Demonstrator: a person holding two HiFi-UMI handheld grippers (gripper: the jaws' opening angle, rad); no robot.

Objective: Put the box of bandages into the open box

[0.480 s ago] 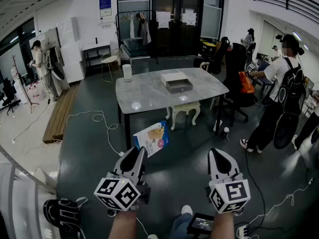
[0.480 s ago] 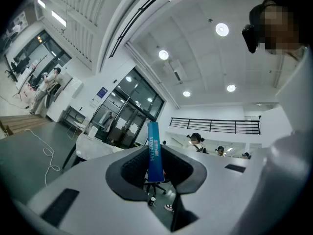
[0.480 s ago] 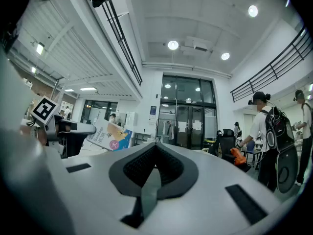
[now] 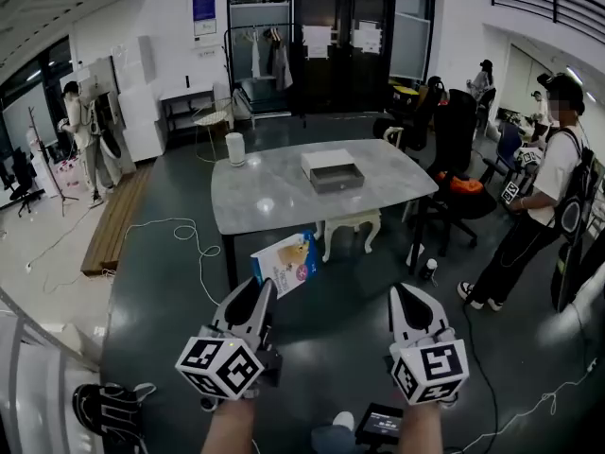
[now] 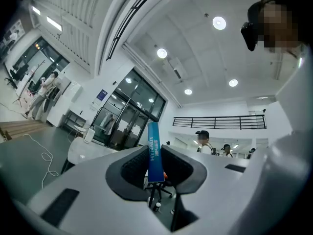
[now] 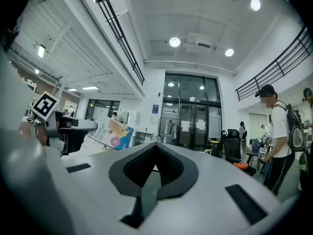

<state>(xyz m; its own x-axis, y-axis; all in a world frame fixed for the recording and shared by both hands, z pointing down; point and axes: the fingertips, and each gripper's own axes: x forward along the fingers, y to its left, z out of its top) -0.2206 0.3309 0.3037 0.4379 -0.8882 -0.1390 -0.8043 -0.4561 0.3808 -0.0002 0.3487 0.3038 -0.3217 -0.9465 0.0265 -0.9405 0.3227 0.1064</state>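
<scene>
Blue-edged box point(image 4: 285, 262) (clamped) before table point(image 4: 265, 197).

Left gripper point(image 4: 266, 293) clamped; right gripper point(image 4: 405, 296) closed, level.

The person with the backpack point(image 4: 556, 173) has drifted toward your 3 o'clock; the table point(image 4: 274, 195) and its open box point(image 4: 338, 178) have slipped slightly toward 6 o'clock, nearer you.

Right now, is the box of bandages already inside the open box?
No, the box of bandages is held in the left gripper, away from the open box on the table.
</scene>
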